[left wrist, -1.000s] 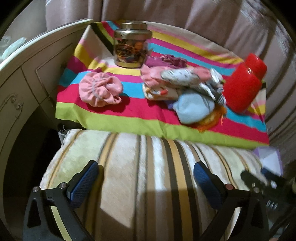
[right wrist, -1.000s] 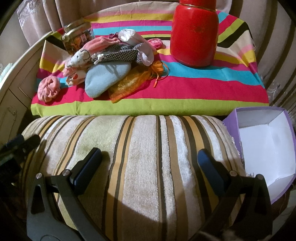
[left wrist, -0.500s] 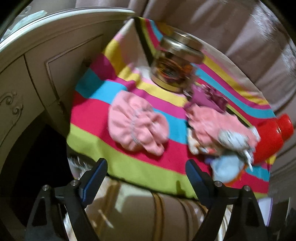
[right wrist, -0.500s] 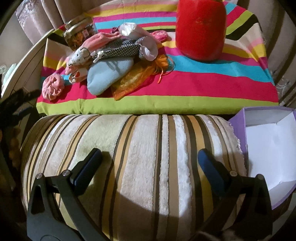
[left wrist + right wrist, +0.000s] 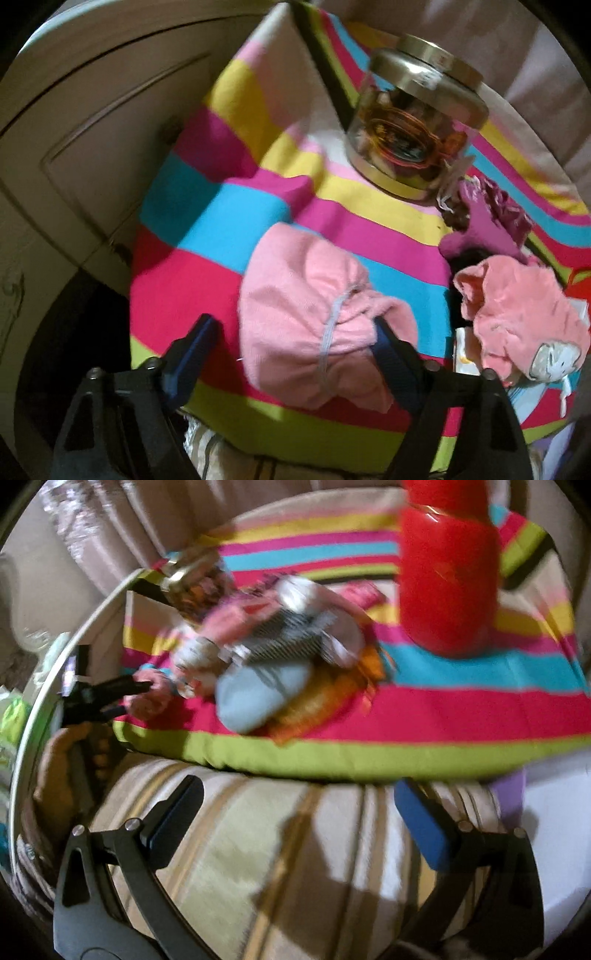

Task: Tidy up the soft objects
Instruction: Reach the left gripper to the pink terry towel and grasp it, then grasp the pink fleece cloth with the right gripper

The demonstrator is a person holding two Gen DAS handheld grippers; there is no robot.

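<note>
Cabinet: cream panelled door filling the left of the left wrist view, right up against the striped cloth.
Striped cloth: bright bands of yellow, magenta, blue, red and green, spread across the middle of both views.
Left gripper: low in the frame, jaws closing around the pink pouch; the right finger touches its gathered edge, the left finger stands just apart, so no squeeze yet.
Pink pouch: soft drawstring bundle at lower centre, lying on the red and blue bands, between the two fingers.
Glass jar: gold lid, upper right of centre, upright on the cloth.
Purple fabric: crumpled just below and right of the jar.
Soft pile: pink garment and a white cat figure at the right edge, near the pouch but apart from it.
Hand: at the far left of the blurred right wrist view, gripping the left tool's handle.
Right gripper: jaws wide, nothing between them, hanging over the striped cushion in the lower frame.
Light blue piece: centre, front of the pile.
Red container: upright, upper right.
Purple box: right edge, partly seen.
</note>
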